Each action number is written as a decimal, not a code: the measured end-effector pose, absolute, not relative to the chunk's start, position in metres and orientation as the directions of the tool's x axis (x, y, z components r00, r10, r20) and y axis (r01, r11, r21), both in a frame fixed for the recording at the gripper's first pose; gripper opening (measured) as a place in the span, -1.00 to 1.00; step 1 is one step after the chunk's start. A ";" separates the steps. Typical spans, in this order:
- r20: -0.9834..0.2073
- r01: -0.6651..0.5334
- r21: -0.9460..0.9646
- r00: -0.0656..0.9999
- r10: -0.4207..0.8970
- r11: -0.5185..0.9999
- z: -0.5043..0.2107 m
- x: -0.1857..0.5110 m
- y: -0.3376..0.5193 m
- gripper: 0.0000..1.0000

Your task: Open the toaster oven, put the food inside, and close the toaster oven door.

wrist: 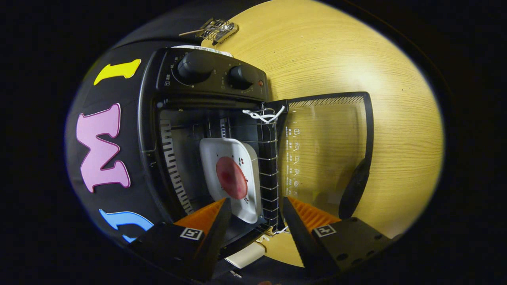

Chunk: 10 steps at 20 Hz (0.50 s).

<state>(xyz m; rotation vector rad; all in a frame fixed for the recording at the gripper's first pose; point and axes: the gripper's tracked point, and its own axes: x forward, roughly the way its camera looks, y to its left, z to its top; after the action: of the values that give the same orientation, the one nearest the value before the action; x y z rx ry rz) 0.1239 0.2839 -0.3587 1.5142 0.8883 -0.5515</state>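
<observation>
your gripper [255,206] has its fingers spread wide and released, gripping nothing. the camera is rolled onto its side, so the toaster oven [206,130] looks turned, its control panel at one end and the wooden table [336,51] running past the other. one finger [206,215] sits in front of the open oven mouth, its tip over the near edge of the white plate [233,174]; whether it touches the plate you cannot tell. the other finger [311,215] sits in front of the glass door [328,150], which is swung fully open over the table. between and just beyond the fingers, the plate lies inside the oven cavity on the wire rack [267,166], with a round reddish slice of food [231,177] on it. a white cord [263,115] is tied at the rack's far corner. beyond that are the two black knobs [218,71], and at the table's far edge lies a small wire rack [218,29].
</observation>
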 end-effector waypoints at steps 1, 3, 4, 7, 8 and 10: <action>-0.778 0.791 0.610 0.588 0.223 0.040 -0.356 0.120 0.284 0.94; -0.779 0.793 0.606 0.575 0.250 0.064 -0.351 0.112 0.286 0.95; -0.782 0.796 0.599 0.560 0.273 0.081 -0.349 0.106 0.288 0.95; -0.770 0.757 0.623 0.547 0.328 0.199 -0.340 0.092 0.288 0.98; -0.766 0.727 0.635 0.550 0.334 0.260 -0.339 0.088 0.285 0.98; -0.759 0.653 0.650 0.543 0.360 0.388 -0.332 0.074 0.281 0.97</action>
<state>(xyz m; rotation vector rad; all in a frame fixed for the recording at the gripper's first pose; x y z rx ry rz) 0.0740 0.2810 -0.3318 1.2140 1.0425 -0.2376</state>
